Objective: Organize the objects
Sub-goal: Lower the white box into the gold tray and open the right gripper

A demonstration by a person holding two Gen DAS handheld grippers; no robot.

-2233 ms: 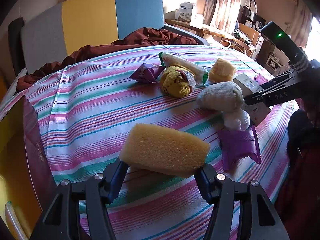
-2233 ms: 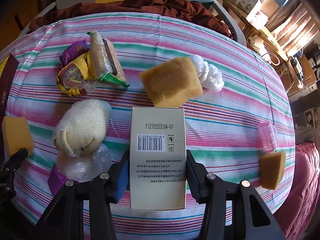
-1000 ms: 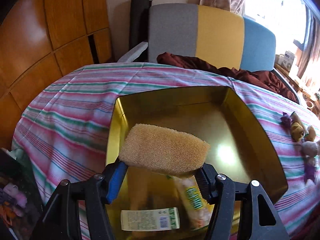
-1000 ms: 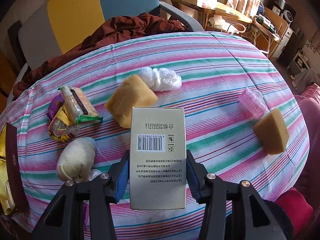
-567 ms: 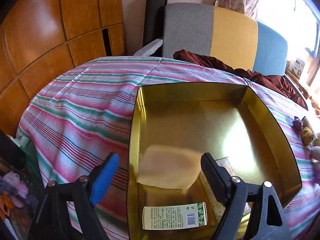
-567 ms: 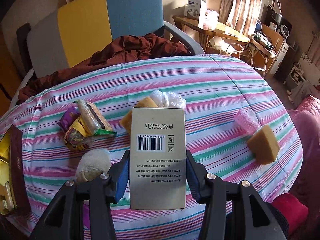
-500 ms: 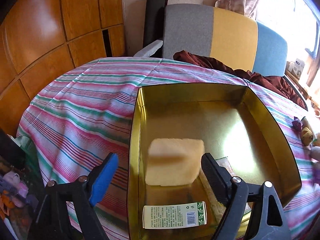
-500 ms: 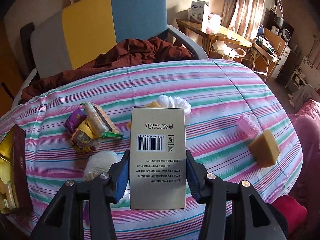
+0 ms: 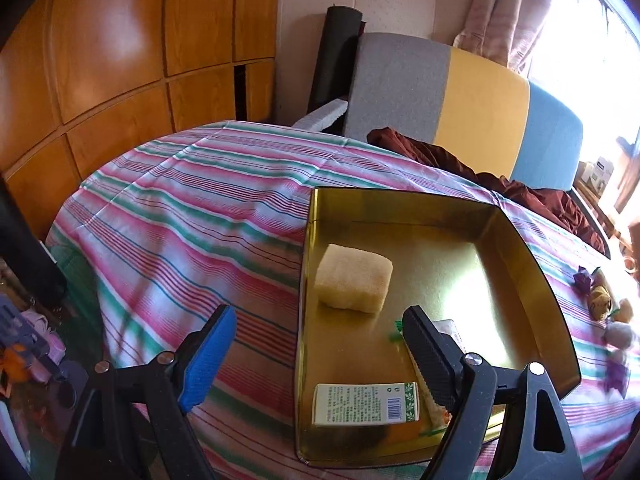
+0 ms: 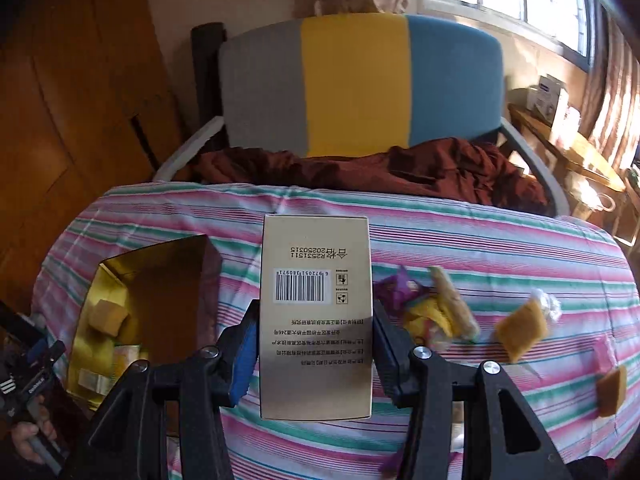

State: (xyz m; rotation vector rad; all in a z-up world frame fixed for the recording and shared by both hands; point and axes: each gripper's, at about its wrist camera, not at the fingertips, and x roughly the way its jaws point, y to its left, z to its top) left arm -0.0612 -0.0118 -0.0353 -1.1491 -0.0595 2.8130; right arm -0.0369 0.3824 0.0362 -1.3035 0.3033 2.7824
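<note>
A yellow sponge [image 9: 354, 284] lies loose inside the gold tray [image 9: 532, 264] on the striped tablecloth. My left gripper [image 9: 318, 316] hovers open over the tray's near left edge, nothing between its fingers. A green-and-white carton [image 9: 366, 404] and a snack packet [image 9: 450, 330], partly hidden by the right finger, lie at the tray's near end. My right gripper [image 10: 315, 308] is shut on an upright beige box [image 10: 316, 260] with a barcode, held above the table right of the tray [image 10: 108, 272]. The left gripper [image 10: 36, 356] and a hand show at the lower left there.
Snack packets [image 10: 432, 312], two sponges [image 10: 520, 332] [image 10: 610, 390] and a white plastic wad [image 10: 546, 304] lie on the table's right side. A grey, yellow and blue chair [image 10: 356, 80] with brown cloth [image 10: 400, 172] stands behind. Wooden cabinets [image 9: 120, 60] line the left.
The left jaws opened and the sponge dropped into the tray; the left gripper then drew back to the left. The right gripper swung left and up with the box, bringing the tray into view.
</note>
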